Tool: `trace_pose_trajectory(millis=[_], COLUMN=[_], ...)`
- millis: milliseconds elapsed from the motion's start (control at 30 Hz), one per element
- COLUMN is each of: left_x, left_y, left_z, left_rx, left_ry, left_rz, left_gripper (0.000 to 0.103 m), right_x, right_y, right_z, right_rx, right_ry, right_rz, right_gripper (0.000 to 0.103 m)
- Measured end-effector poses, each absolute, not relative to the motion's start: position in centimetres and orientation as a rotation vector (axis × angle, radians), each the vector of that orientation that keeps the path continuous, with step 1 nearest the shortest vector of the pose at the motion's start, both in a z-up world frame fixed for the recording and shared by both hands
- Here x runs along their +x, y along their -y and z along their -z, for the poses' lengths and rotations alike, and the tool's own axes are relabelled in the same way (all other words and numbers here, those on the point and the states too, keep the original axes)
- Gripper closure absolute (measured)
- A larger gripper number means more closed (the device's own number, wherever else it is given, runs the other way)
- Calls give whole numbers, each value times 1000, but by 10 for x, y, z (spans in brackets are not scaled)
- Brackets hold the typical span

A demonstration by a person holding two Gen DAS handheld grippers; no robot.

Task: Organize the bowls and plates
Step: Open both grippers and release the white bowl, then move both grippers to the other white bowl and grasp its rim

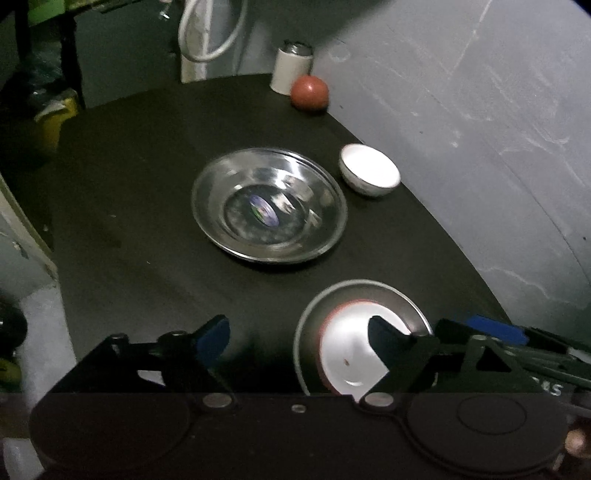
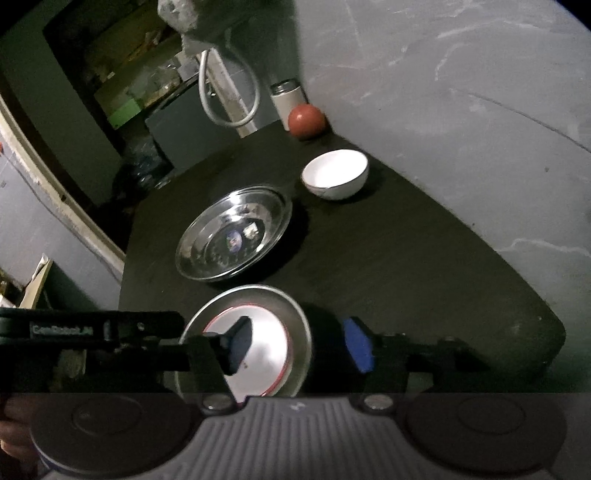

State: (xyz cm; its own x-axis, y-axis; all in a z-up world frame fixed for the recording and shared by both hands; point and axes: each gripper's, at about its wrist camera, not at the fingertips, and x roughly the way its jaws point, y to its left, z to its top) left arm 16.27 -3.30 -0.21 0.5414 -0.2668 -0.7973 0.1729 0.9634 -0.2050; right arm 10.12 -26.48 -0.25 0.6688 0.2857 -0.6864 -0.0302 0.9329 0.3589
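A steel plate [image 1: 269,206] lies in the middle of the dark table [image 1: 147,221]; it also shows in the right wrist view [image 2: 232,240]. A white bowl [image 1: 369,170] [image 2: 336,173] stands beyond it near the wall. Near me a white bowl with a red rim [image 1: 351,354] [image 2: 262,350] sits in a second steel plate [image 1: 406,299] [image 2: 255,295]. My left gripper [image 1: 299,336] is open, its right finger over that bowl. My right gripper [image 2: 299,343] is open and straddles the near plate's right edge, with its left finger over the bowl.
A red ball [image 1: 309,92] [image 2: 306,121] and a white cylindrical container [image 1: 291,70] [image 2: 288,99] stand at the table's far corner by the grey wall [image 1: 480,110]. A white cable loop [image 1: 207,33] hangs behind. The right gripper's body [image 1: 517,350] lies right of my left gripper.
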Motion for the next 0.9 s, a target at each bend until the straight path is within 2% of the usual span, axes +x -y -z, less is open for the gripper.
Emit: trace_pose_trajectory(millis=[100,267,533,900], left_x=[163,164,171,205], left_y=[36,46,49,41], left_z=[0,-2,-5,2], left_rx=[-38,135,181,12], left_ry=[-929,-849,-785,-880], left_rz=[175,73,52,57], left_gripper=[9,7,4,3], right_x=[100,99,100,111], right_y=[271,280,293,298], right_z=[3,7,12,26], right_rx=[353,365,363,386], right_ry=[-810,-802,-769,-796], right_rz=[-160,-107,-19,29], right_gripper=[14,0,0,0])
